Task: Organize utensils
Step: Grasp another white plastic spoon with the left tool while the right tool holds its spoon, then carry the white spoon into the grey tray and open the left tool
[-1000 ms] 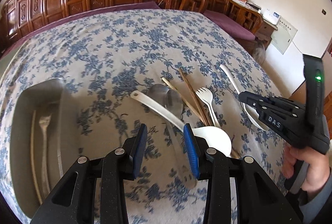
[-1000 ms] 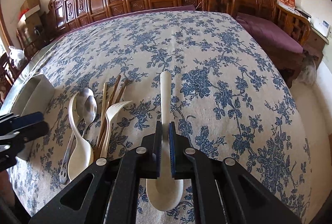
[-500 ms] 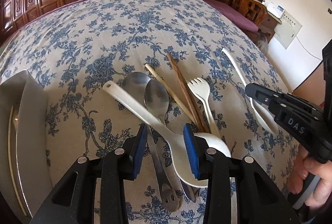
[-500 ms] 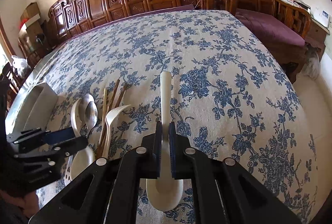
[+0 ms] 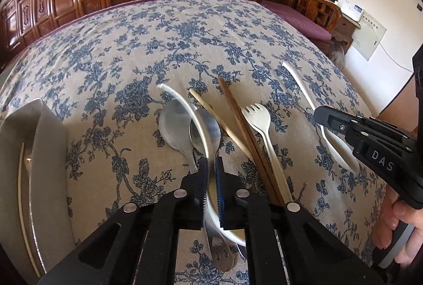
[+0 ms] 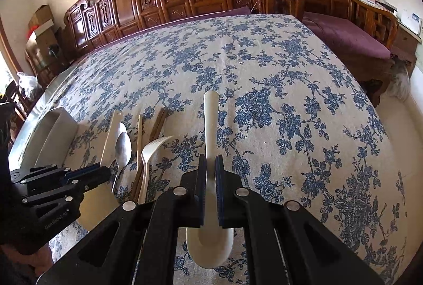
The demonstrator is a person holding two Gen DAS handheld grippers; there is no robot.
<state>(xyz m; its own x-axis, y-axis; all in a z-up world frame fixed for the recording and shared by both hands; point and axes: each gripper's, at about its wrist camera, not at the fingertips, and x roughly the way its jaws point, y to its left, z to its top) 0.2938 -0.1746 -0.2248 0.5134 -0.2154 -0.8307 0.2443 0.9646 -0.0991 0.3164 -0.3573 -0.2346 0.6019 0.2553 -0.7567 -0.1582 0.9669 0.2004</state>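
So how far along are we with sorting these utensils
Done: a metal fork and a pale chopstick lie in the tray. In hand: the left gripper has just closed on a white spoon; the right gripper grips another white spoon. Left: two metal spoons, chopsticks, a white fork.
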